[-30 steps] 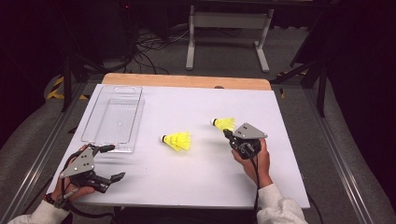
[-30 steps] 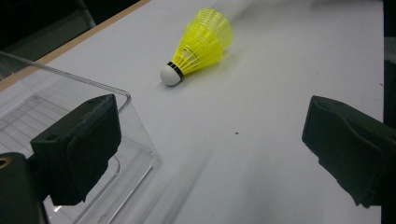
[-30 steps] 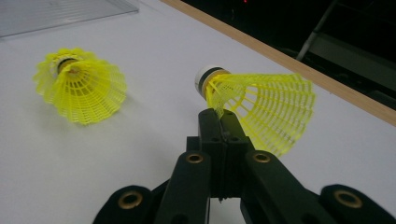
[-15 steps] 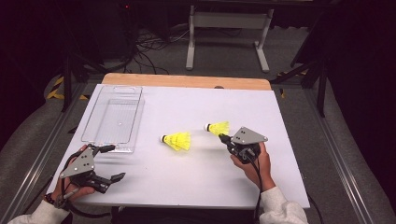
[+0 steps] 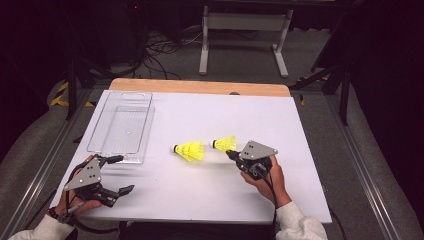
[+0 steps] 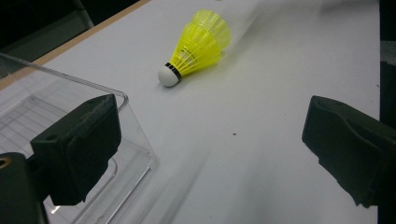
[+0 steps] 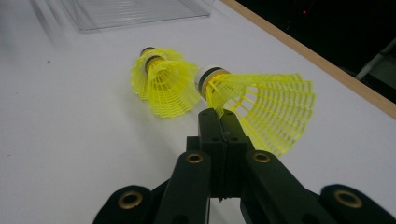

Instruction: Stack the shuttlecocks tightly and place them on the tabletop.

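Right gripper point(image 5: 231, 154): jaws pressed together on the skirt edge of the held shuttlecock point(image 7: 261, 105), pinching the yellow mesh at its rim; gripped by the person's right hand point(image 5: 265, 177) at the right of the worktop point(image 5: 310, 165).
Held shuttlecock: lies tilted, cork end pointing away from the gripper, skirt flaring toward it; just right of the second shuttlecock point(image 5: 189, 150).
Second shuttlecock: on its side near the worktop's middle, cork toward the tray, close beside the held one.
Left gripper point(image 5: 117, 175): jaws wide apart with nothing between them, low at the near left corner, beside the tray's near end.
Clear tray point(image 5: 102, 142): at the left of the worktop, well apart from both shuttlecocks.
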`<state>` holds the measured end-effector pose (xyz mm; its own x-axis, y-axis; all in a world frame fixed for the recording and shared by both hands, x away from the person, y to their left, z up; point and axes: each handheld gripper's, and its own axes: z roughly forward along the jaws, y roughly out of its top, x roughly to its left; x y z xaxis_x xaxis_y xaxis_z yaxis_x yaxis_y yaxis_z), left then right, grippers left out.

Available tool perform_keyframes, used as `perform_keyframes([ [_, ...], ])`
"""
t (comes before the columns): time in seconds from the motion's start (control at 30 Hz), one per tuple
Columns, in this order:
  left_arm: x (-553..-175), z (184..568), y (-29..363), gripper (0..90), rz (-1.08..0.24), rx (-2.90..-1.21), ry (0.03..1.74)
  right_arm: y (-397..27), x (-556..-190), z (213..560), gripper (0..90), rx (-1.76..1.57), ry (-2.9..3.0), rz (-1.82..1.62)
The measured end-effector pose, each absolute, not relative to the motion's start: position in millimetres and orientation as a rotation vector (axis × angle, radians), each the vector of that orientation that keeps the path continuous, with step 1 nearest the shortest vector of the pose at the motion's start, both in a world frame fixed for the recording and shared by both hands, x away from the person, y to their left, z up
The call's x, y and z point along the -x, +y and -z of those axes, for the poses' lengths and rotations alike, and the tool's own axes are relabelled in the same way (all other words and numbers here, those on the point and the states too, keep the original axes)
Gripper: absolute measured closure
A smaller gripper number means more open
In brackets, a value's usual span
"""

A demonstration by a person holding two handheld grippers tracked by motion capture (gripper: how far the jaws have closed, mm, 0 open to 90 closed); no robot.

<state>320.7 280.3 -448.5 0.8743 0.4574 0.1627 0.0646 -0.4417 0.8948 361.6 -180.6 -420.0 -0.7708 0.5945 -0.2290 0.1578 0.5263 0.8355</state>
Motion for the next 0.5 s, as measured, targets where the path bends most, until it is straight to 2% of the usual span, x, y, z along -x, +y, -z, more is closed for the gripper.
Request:
perform_keyframes([
  [0.5,-321,449,280,5.5,-0.468,-1.998,0.380,-164,-365,433,90.0,-0.569,2.350,-1.148],
])
